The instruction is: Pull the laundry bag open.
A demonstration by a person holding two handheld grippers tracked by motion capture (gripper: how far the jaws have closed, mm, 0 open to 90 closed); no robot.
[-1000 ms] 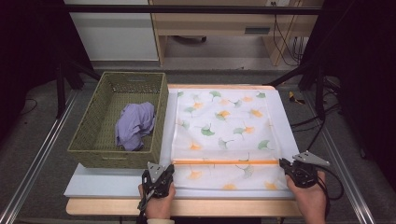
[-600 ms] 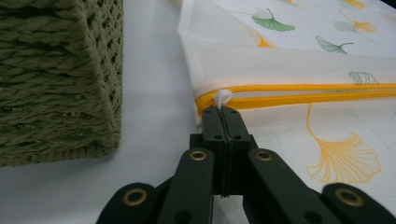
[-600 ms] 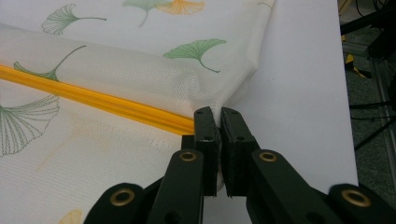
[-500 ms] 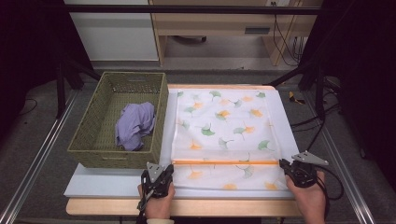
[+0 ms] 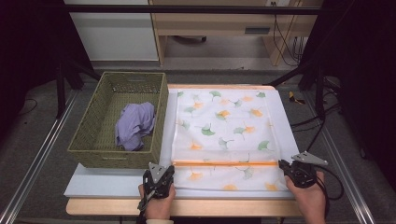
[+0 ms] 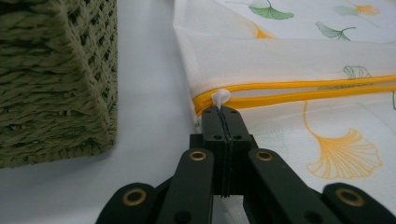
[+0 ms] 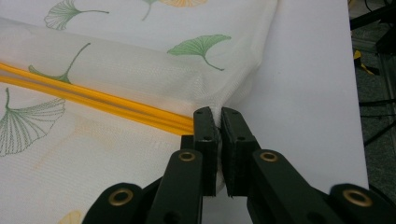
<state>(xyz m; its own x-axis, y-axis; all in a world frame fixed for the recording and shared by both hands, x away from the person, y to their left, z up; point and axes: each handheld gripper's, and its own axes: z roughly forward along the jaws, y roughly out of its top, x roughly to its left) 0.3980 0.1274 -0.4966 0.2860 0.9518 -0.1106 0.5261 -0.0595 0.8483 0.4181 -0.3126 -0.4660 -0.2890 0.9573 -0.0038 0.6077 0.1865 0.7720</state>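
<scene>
So the mesh laundry bag (image 5: 223, 135) with the ginkgo leaf print lies flat on the white counter (image 5: 112, 184), its orange zipper (image 5: 224, 163) running straight across between the two grippers. The left gripper (image 6: 223, 116) is clamped tight on the white zipper pull (image 6: 220, 97), which sits right at its tips at the bag's near left corner. The right gripper (image 7: 218, 122) is pinched on the mesh fabric at the zipper's other end, the bag's right edge bunched up a bit just ahead of it. Most of the bag stretches away beyond both grippers. Just off to the left gripper's left sits a green woven basket (image 5: 93, 149), close to the bag's edge, with a crumpled purple cloth (image 5: 134, 125) inside it.
</scene>
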